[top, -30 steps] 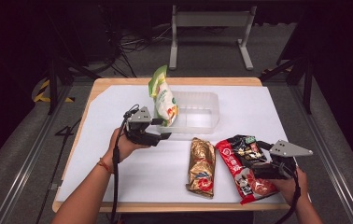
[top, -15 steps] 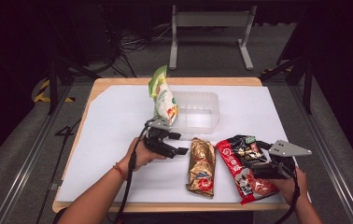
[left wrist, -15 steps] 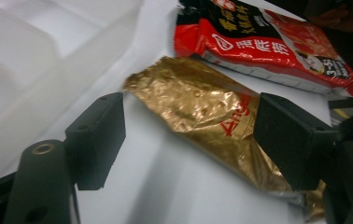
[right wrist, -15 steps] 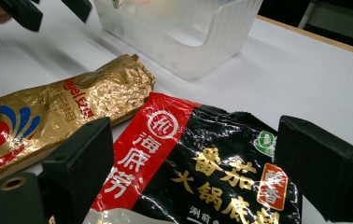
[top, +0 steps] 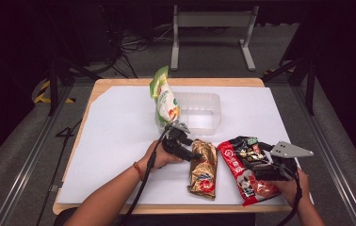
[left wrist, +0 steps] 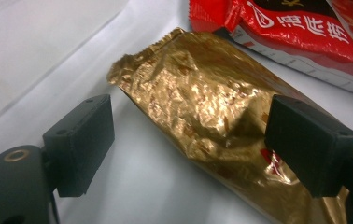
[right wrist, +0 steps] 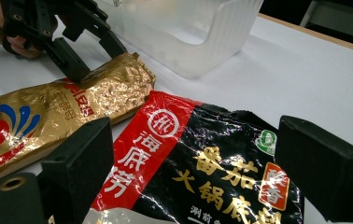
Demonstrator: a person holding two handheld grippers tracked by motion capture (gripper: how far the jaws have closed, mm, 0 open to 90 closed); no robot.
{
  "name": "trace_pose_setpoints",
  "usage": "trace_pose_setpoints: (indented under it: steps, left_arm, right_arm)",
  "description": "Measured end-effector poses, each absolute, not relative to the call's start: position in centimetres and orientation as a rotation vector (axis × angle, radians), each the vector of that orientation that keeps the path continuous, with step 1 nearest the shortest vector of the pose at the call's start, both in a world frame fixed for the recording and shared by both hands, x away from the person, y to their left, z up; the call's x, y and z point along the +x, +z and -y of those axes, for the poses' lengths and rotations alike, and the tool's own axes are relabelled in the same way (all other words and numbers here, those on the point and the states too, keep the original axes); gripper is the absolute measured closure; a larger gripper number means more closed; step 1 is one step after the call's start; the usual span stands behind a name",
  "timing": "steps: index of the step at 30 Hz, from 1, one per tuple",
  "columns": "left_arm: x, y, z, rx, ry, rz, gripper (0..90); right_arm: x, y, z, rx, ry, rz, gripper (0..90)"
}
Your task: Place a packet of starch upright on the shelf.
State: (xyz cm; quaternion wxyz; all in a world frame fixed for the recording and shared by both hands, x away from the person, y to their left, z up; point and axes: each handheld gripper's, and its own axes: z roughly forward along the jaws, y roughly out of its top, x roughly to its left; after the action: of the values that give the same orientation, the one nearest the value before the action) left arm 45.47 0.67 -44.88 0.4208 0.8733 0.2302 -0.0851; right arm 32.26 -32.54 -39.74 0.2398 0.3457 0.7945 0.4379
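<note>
High view: left gripper (top: 196, 153) at the top end of the gold packet (top: 203, 170), which lies flat on the white table cover (top: 115, 136) at 6 o'clock from the clear tub (top: 199, 112).
Left gripper view: jaws apart, having just been opening; crinkled packet end (left wrist: 198, 93) between them, pads not yet pressing.
Right gripper: jaws wide apart over the red-and-black packet (right wrist: 198, 172), clamped on nothing; packet flat at 3 o'clock from the gold one.
Green pouch (top: 165, 99): upright against the tub's 9 o'clock wall.
Risk, slip: likely if closed on the thin sealed edge alone; smooth foil.
Risk, snag: possible catch on the red-and-black packet just beside.
Risk, topple: possible knock to the green pouch on the way to the tub.
</note>
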Motion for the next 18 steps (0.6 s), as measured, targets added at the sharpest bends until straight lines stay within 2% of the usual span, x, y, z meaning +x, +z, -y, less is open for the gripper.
trace_pose_setpoints:
  steps: [9, 13, 18]
  left_arm:
    - [45.81, -44.96, 0.16, 2.180, -0.213, -0.580, 11.1]
    - [45.72, -45.13, 0.17, 2.156, -0.233, -0.572, 22.3]
    - [45.44, -44.96, 0.06, 2.153, -0.260, -0.512, 47.5]
  right_arm:
    - [32.28, -39.77, 32.44, 0.946, 1.195, -2.178, 12.3]
    - [32.32, -39.81, 32.43, 0.947, 1.190, -2.182, 12.3]
    - [32.36, -39.86, 32.44, 0.945, 1.196, -2.190, 12.3]
